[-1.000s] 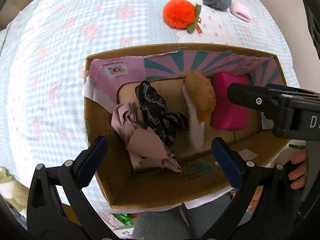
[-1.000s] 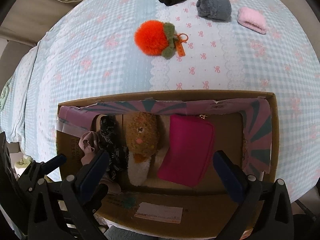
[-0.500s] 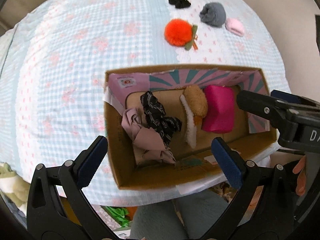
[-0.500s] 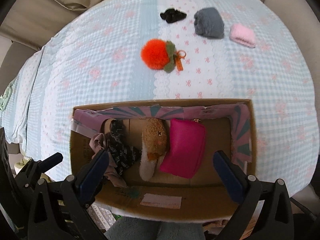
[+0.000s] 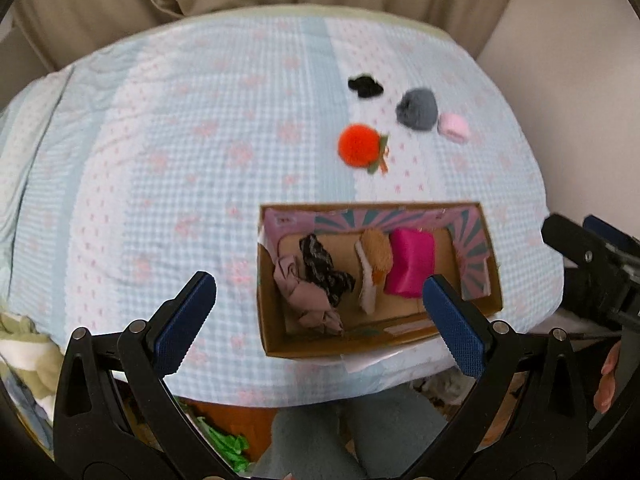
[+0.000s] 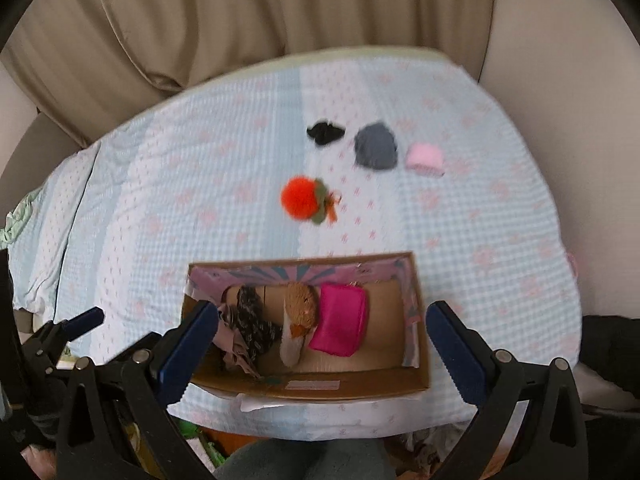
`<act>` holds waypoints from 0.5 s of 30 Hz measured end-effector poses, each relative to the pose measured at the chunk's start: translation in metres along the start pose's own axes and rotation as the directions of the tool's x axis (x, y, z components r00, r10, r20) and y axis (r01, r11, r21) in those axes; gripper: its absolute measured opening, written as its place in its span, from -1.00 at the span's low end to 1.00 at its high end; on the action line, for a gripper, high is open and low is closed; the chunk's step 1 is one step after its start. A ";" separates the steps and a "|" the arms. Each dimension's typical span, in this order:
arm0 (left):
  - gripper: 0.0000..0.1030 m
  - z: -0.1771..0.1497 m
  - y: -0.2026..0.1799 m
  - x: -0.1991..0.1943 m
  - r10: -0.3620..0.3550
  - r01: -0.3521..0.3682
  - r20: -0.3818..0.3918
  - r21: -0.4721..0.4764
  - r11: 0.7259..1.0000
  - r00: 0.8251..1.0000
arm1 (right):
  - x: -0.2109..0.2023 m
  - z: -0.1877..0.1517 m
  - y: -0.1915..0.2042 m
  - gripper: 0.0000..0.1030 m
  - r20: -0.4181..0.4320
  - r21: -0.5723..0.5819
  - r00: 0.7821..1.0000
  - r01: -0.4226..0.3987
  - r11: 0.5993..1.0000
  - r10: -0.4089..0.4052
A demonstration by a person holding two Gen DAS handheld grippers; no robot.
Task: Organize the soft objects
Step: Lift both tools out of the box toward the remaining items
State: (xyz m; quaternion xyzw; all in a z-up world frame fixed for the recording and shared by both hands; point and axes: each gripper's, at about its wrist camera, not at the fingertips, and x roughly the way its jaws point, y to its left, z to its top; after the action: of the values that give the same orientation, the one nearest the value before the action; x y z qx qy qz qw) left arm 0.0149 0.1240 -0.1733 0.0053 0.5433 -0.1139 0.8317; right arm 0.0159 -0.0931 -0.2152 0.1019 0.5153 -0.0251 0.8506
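Four soft things already lay in the cardboard box (image 6: 416, 384) at the near edge of the bed: a mauve cloth (image 5: 308, 300), a black patterned scrunchie (image 5: 322, 270), a brown plush duck (image 6: 300, 312) and a magenta pouch (image 6: 342, 326). Four more sat well apart from it on the checked bedspread (image 5: 160, 160): an orange pompom keychain (image 6: 306, 202) nearest, then a black scrunchie (image 6: 325, 133), a grey fluffy item (image 6: 376, 146) and a pink one (image 6: 425, 159). The left gripper (image 5: 316, 320) and right gripper (image 6: 320, 354) both hung above the box, jaws spread and holding nothing. This looked like the pause between placements; next, one gripper would likely reach out past the box to the pompom.
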 end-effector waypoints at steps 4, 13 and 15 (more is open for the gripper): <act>1.00 0.013 -0.005 -0.015 0.028 -0.028 0.055 0.001 1.000 0.998 | -0.023 0.005 -0.001 1.00 0.054 -0.010 0.997 0.053 0.999 -0.053; 0.99 0.056 -0.028 -0.019 0.043 -0.038 0.106 -0.044 0.998 0.993 | -0.046 0.047 -0.029 1.00 0.132 -0.020 0.990 0.055 0.998 -0.052; 1.00 0.069 -0.039 -0.013 0.069 -0.063 0.110 -0.058 0.996 0.992 | -0.044 0.060 -0.038 1.00 0.140 -0.040 0.989 0.051 0.998 -0.045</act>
State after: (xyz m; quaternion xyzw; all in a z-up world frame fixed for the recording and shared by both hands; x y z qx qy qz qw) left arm 0.0643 0.0788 -0.1292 -0.0059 0.4983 -0.0716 0.8640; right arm 0.0423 -0.1447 -0.1550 0.0691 0.4574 -0.0414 0.8856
